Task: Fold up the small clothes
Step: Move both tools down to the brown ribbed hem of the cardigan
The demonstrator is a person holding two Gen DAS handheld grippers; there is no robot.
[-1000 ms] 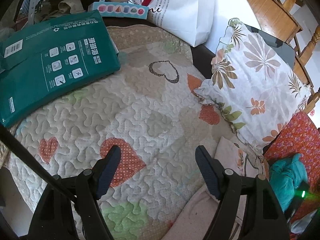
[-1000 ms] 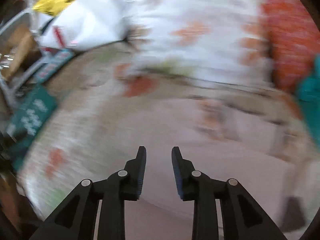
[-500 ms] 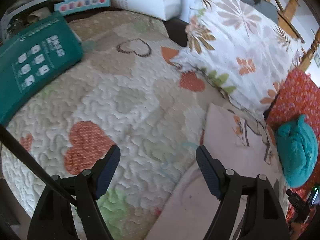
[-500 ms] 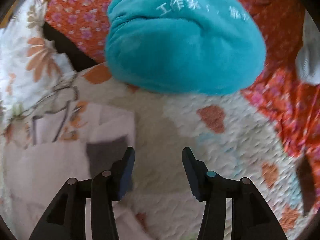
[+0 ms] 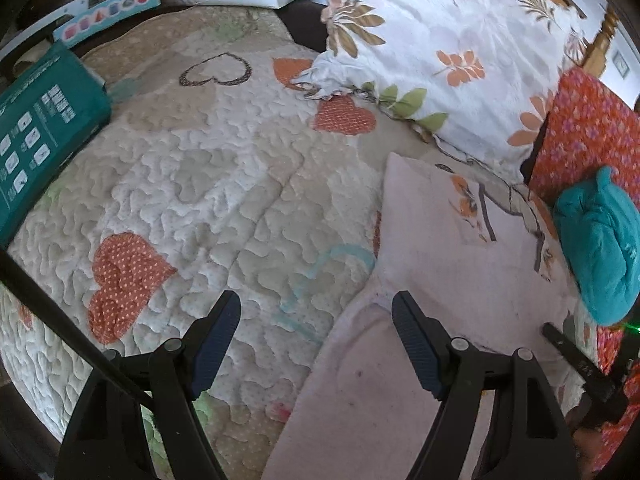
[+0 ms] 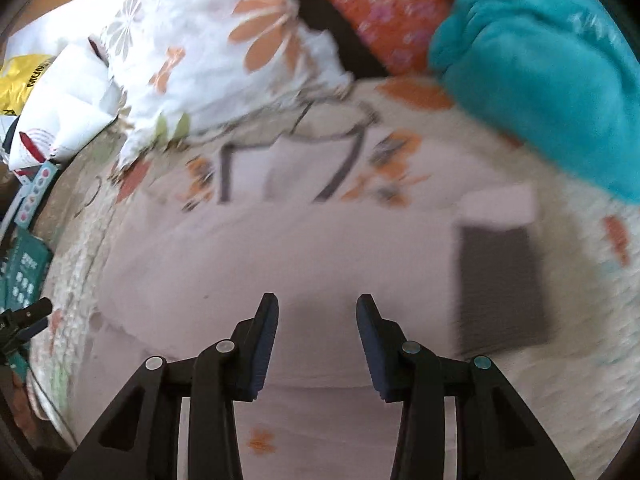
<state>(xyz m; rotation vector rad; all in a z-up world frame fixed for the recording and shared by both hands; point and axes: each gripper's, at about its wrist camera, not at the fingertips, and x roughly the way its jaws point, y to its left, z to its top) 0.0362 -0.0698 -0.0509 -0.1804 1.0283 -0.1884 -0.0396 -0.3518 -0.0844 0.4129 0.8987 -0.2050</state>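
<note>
Your left tool (image 5: 316,336) gapes wide, right tool (image 6: 317,322) narrower, both empty; the pink garment (image 5: 448,280) (limp, light) lies lower right on the quilt (image 5: 224,168) – pinch its edge

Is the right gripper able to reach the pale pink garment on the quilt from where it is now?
Probably yes. The right gripper is open and points straight at the pale pink garment lying flat on the quilt; nothing shows between the fingers and the cloth.

a heart-patterned quilt (image 5: 224,168) covers the bed; a floral pillow (image 5: 448,52) lies beside an orange flowered cushion (image 5: 584,136), a wooden chair (image 5: 600,36) behind.
</note>
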